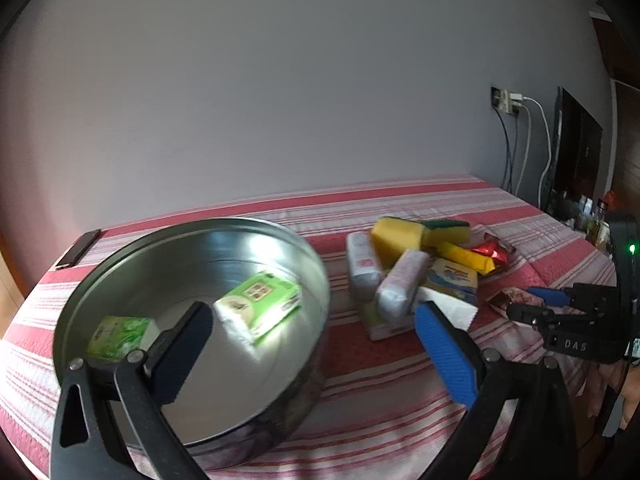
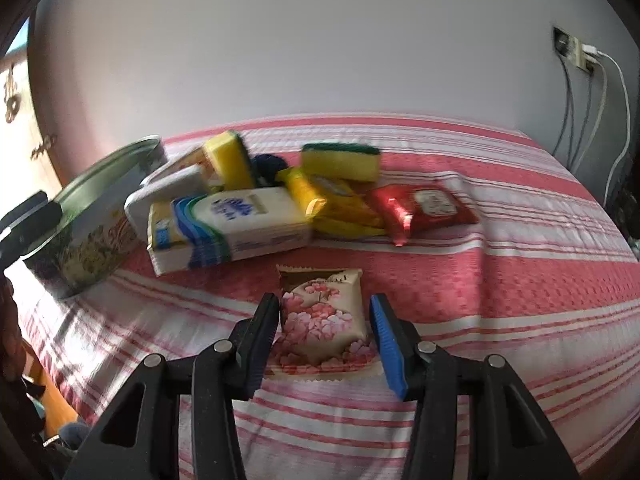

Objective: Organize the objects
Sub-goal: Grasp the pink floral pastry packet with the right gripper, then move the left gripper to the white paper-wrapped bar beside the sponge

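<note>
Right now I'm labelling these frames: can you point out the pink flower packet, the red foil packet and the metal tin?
pink flower packet (image 2: 322, 320), right wrist view, on its printed face.
red foil packet (image 2: 424, 206), right wrist view, on its top face.
metal tin (image 1: 304, 246), left wrist view, on its far rim.

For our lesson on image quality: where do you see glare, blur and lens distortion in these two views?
Left wrist view: glare on the round metal tin floor, green packets inside smeared, dark fisheye corners. Right wrist view: motion blur on the tissue pack and striped tablecloth, whose stripes bow; the floral snack packet stays fairly sharp.
</note>
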A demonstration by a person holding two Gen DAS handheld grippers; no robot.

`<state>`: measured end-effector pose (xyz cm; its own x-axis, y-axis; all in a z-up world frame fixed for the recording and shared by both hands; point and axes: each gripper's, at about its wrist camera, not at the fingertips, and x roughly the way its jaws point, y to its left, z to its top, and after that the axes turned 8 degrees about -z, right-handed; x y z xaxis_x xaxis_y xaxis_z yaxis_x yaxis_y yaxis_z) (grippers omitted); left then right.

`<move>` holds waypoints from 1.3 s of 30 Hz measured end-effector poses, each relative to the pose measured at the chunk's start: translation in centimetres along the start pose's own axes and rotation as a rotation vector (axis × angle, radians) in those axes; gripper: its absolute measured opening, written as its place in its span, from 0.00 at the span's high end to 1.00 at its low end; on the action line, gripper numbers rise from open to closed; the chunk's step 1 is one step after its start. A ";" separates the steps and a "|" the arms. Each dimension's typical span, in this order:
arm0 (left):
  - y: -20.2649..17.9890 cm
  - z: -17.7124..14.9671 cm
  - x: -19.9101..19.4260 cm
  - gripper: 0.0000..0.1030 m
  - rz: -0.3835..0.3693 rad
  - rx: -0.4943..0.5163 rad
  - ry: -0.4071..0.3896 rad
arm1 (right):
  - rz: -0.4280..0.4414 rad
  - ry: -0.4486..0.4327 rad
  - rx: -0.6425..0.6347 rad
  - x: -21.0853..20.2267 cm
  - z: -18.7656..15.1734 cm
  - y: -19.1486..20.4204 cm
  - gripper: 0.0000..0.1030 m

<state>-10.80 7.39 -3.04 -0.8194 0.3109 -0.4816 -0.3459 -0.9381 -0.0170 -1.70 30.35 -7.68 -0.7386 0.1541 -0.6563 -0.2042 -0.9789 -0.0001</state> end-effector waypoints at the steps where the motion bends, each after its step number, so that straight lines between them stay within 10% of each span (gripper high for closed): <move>1: -0.3 0.1 0.2 0.00 -0.005 0.005 0.000 | -0.002 -0.008 0.006 0.0 0.0 -0.2 0.51; 8: -3.3 0.4 2.2 0.02 -0.039 0.071 0.015 | -0.011 -0.038 0.065 0.5 -0.2 -2.3 0.58; 15: -4.1 0.3 5.1 0.30 -0.100 0.076 0.092 | -0.011 -0.026 0.052 0.3 -0.6 -2.5 0.57; 29: -5.9 -0.2 5.7 0.33 -0.290 0.145 0.134 | -0.014 -0.025 0.048 0.2 -0.9 -2.6 0.57; 39: -4.3 0.4 8.2 0.50 -0.262 0.042 0.229 | -0.027 -0.028 0.044 0.1 -1.0 -2.5 0.57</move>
<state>-16.21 14.05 -6.52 -0.5781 0.4939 -0.6495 -0.5533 -0.8223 -0.1327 -0.65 32.70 -8.46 -0.7501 0.1845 -0.6351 -0.2517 -0.9677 0.0160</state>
